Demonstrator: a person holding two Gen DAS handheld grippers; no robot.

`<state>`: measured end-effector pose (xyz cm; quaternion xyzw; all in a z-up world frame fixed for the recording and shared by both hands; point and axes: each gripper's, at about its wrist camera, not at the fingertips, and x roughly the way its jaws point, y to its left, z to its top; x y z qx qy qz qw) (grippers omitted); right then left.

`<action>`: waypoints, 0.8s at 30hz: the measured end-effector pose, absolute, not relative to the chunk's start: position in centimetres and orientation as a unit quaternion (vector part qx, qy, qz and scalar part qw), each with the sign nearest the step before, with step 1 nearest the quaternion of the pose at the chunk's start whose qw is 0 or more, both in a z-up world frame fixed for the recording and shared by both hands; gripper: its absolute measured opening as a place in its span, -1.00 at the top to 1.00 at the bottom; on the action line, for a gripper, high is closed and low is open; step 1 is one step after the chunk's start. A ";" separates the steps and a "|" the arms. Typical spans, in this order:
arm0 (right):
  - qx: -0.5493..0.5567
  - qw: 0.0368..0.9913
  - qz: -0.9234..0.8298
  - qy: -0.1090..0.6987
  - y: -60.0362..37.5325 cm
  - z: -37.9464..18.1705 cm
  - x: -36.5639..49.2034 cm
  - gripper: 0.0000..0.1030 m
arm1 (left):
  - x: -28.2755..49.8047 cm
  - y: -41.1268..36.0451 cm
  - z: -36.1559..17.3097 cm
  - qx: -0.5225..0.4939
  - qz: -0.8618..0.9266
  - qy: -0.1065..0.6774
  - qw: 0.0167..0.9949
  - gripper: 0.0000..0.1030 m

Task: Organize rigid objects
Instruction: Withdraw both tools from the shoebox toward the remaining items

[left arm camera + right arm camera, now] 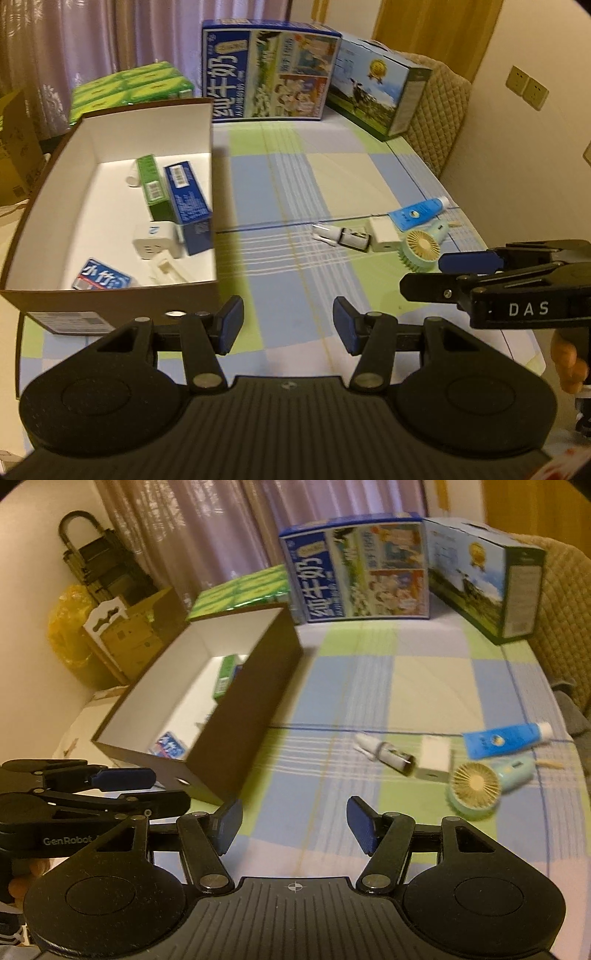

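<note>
Box contents [221, 679] — mostly behind wall

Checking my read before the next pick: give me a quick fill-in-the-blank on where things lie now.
1. The green carton lies inside the brown ____.
2. The blue tube lies on the checked ____, outside the box.
3. The small fan has a ____ centre.
4. Neither the left gripper nor the right gripper holds ____.

Missing words: box; cloth; yellow; anything
</note>
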<state>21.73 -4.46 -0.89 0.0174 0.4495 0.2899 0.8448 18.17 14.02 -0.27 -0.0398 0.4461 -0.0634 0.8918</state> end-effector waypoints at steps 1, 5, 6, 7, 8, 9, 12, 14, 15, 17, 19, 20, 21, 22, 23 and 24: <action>0.019 0.846 0.284 0.451 -5.1 -1.0 21.9 -0.16 | 18.3 13.6 -0.5 -0.039 -0.066 0.448 0.891 0.04; 0.026 0.849 0.262 0.459 -7.5 -1.6 22.2 -0.16 | 19.1 11.9 -1.0 -0.034 -0.077 0.455 0.887 0.04; 0.028 0.849 0.257 0.460 -7.9 -1.6 22.3 -0.16 | 19.3 11.4 -1.2 -0.032 -0.080 0.457 0.885 0.04; 0.031 0.850 0.252 0.462 -8.5 -1.7 22.4 -0.16 | 19.5 11.0 -1.4 -0.030 -0.083 0.459 0.884 0.04; 0.033 0.850 0.247 0.463 -9.0 -1.8 22.5 -0.16 | 19.7 10.6 -1.5 -0.029 -0.086 0.460 0.883 0.04; 0.036 0.851 0.243 0.465 -9.6 -1.9 22.7 -0.16 | 19.9 10.1 -1.7 -0.027 -0.090 0.461 0.882 0.04; 0.043 0.852 0.231 0.468 -11.0 -2.2 23.0 -0.16 | 20.6 8.9 -2.1 -0.021 -0.098 0.464 0.880 0.04; 0.047 0.853 0.222 0.471 -11.9 -2.4 23.4 -0.16 | 21.1 8.1 -2.4 -0.018 -0.102 0.467 0.878 0.04; 0.049 0.853 0.217 0.472 -12.3 -2.6 23.6 -0.16 | 21.4 7.7 -2.7 -0.016 -0.105 0.469 0.877 0.03; 0.054 0.856 0.203 0.473 -13.4 -2.9 24.3 -0.16 | 22.0 7.0 -3.2 -0.013 -0.108 0.472 0.875 0.03; 0.057 0.858 0.188 0.475 -14.6 -3.3 25.1 -0.16 | 22.6 6.3 -3.7 -0.009 -0.110 0.476 0.872 0.03; 0.058 0.859 0.181 0.475 -15.2 -3.6 25.5 -0.16 | 23.0 6.0 -4.1 -0.008 -0.111 0.479 0.871 0.03; 0.057 0.861 0.174 0.475 -15.7 -3.8 26.0 -0.16 | 23.2 5.8 -4.3 -0.007 -0.112 0.480 0.870 0.03; 0.055 0.862 0.165 0.476 -16.3 -4.1 26.5 -0.16 | 23.5 5.5 -4.6 -0.006 -0.113 0.481 0.869 0.03; 0.054 0.863 0.159 0.476 -16.9 -4.4 27.0 -0.16 | 23.9 5.2 -4.9 -0.003 -0.114 0.483 0.868 0.03; 0.054 0.864 0.153 0.476 -17.5 -4.7 27.6 -0.15 | 24.2 4.9 -5.2 -0.002 -0.114 0.483 0.868 0.03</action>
